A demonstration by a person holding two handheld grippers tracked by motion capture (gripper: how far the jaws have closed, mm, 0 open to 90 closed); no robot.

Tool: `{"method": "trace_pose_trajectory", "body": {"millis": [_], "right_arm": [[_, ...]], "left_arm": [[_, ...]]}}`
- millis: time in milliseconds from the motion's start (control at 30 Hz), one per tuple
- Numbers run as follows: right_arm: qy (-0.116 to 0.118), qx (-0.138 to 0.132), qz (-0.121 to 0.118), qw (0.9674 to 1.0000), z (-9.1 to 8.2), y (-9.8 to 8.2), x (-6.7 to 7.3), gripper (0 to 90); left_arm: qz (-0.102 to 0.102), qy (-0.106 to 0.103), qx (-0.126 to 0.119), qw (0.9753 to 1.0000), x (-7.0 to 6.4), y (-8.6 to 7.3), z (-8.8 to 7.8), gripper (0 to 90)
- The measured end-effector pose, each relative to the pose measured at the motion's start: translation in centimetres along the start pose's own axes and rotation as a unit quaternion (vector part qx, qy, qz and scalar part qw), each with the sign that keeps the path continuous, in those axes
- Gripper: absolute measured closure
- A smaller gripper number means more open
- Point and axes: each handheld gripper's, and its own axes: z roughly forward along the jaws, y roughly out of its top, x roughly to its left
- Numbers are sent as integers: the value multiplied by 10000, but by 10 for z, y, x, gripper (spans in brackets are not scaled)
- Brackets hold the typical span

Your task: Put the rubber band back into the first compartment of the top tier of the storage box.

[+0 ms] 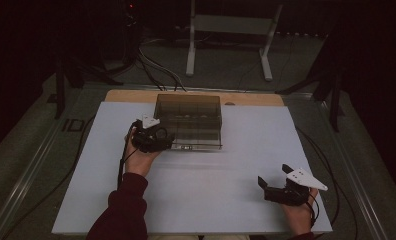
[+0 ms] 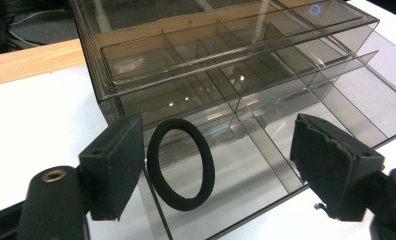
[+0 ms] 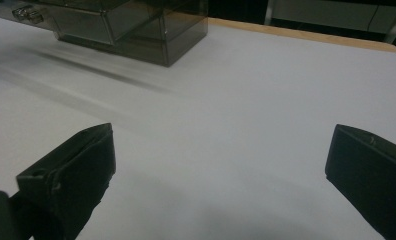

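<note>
Smoked-acrylic drawer box [image 1: 188, 121] at the table's far side, left gripper [image 1: 156, 136] at its pulled-out drawer. Left gripper view: jaws released, black hair band [image 2: 181, 164] tilted against the left pad, over the front compartment. Right gripper [image 3: 221, 175] spread, empty, well apart.

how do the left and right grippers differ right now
The left gripper sits at the smoky clear plastic drawer box, a black elastic ring loose between its fingers. The right gripper rests far from the box over the bare white table, nothing between its fingers. Both are open.
</note>
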Motion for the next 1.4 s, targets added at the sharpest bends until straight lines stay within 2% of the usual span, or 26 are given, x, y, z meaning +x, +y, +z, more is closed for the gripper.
{"method": "trace_pose_trajectory", "body": {"millis": [33,133,267,367,433,533,567,767,900,967,1233,1400], "right_arm": [[0,4,-1,10000,0,0,0,0],[-1,1,-6,10000,0,0,0,0],[3,6,-3,10000,0,0,0,0],[3,3,-1,10000,0,0,0,0],[2,0,-10,10000,0,0,0,0],[5,-2,-5,10000,0,0,0,0],[1,0,-7,10000,0,0,0,0],[3,-5,-3,10000,0,0,0,0],[4,-5,-4,10000,0,0,0,0],[7,-4,-1,10000,0,0,0,0],[19,5,-3,10000,0,0,1,0],[36,-14,-17,10000,0,0,2,0]], "left_arm": [[13,42,28,10000,0,0,0,191],[40,92,91,9999,1,-1,1,178],[-18,106,48,9999,3,-3,-1,164],[-58,63,-32,10000,6,-4,-4,152],[-72,4,-123,9999,7,-4,-7,92],[-93,-45,-296,9995,10,-4,-12,56],[-75,-39,-404,9991,12,-4,-16,13],[-80,18,-654,9978,18,-7,-29,5],[-49,59,-711,9974,20,-9,-36,5],[-86,100,-804,9967,24,-12,-45,5],[-106,120,-913,9957,33,-24,-64,5],[-61,129,-893,9959,36,-31,-70,5]]}}
